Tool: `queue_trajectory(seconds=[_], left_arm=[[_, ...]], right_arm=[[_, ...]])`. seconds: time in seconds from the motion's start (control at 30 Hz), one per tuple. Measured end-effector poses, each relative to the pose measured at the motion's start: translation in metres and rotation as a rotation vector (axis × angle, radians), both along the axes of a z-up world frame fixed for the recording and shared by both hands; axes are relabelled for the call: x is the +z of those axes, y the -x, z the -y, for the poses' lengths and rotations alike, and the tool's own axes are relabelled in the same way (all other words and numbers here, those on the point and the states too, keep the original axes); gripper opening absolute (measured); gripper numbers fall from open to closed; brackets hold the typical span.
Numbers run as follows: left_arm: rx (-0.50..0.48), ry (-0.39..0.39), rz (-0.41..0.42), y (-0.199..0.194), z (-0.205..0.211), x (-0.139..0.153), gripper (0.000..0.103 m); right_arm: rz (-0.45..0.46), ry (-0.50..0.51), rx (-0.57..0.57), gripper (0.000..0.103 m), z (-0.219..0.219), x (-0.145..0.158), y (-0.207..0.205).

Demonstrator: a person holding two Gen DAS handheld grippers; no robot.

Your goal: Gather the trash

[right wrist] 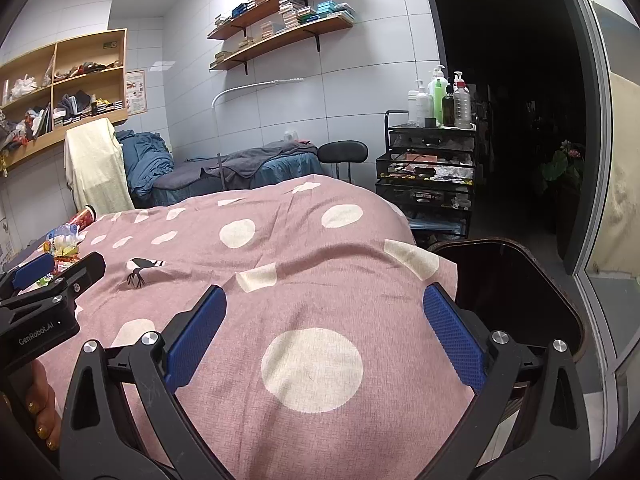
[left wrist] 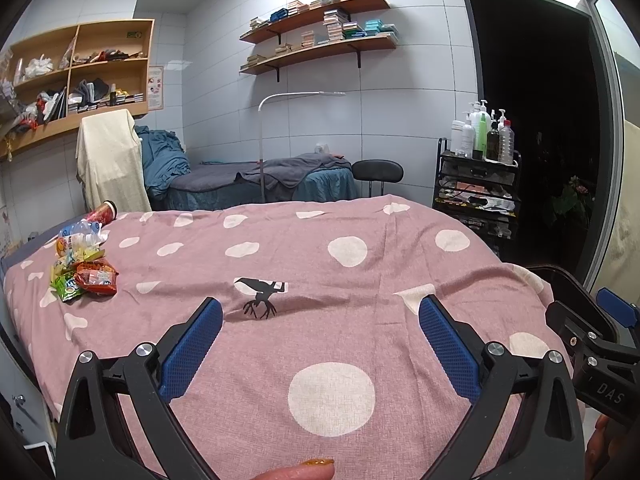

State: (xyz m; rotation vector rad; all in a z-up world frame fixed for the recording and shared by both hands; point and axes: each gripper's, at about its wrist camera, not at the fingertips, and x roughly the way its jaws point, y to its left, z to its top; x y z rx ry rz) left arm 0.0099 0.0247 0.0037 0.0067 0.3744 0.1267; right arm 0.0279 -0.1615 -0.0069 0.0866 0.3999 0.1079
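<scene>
Fingers of both grippers spread wide, blue pads well apart, nothing between them but the pink spotted bedcover [left wrist: 320, 248] below. Left gripper [left wrist: 320, 336] hovers over the middle of the bed, a large cream dot just under it and a black bird print [left wrist: 260, 296] slightly ahead between the pads; released, touching nothing. Right gripper [right wrist: 324, 328] likewise released, poised above the bed's right-hand portion, its right pad out over the cover's edge. Trash pile [left wrist: 84, 256] sits at the far left of the bed, well apart from both grippers: a red cup on its side [left wrist: 105, 213], a crushed clear bottle [left wrist: 78, 234], green and red snack wrappers [left wrist: 90, 278]. Left view shows the pile whole and unobstructed. Right view shows only part of it, the cup [right wrist: 84, 216] and bottle visible, the wrappers mostly hidden behind the body of the left gripper at the frame's left edge. Right view alone shows a dark open bin [right wrist: 516, 292] beside the bed's right edge, its rim near the right pad; left view catches only a sliver of that rim behind the right gripper's body [left wrist: 592, 344]. Right view also shows a hand [right wrist: 40, 412] with yellow-painted nails at lower left; left view shows a fingertip at the bottom edge. Both views share the background: black cart with bottles [left wrist: 480, 176], wall shelves [left wrist: 320, 28], a second bed [left wrist: 260, 180] with blue and grey covers.
</scene>
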Motion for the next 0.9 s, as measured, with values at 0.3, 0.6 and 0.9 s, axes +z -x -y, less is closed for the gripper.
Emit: queue_trajectory(seconds=[0.3,0.6,0.9], left_arm=[[-0.002,-0.002,-0.001,0.0000,0.0007,-0.0003,0.098],[-0.005,-0.001,-0.012,-0.0021,0.0001,-0.0008,0.098],[-0.005,0.007,-0.048,-0.0061,-0.0014,-0.0034,0.098]], right_arm=[[-0.007,-0.006,-0.010,0.097,-0.0013,-0.0038,-0.0002],[-0.017,-0.017,-0.017,0.097,0.0000,-0.0042,-0.0010],[-0.032,-0.025,-0.022,0.097,0.0016,-0.0047,-0.0022]])
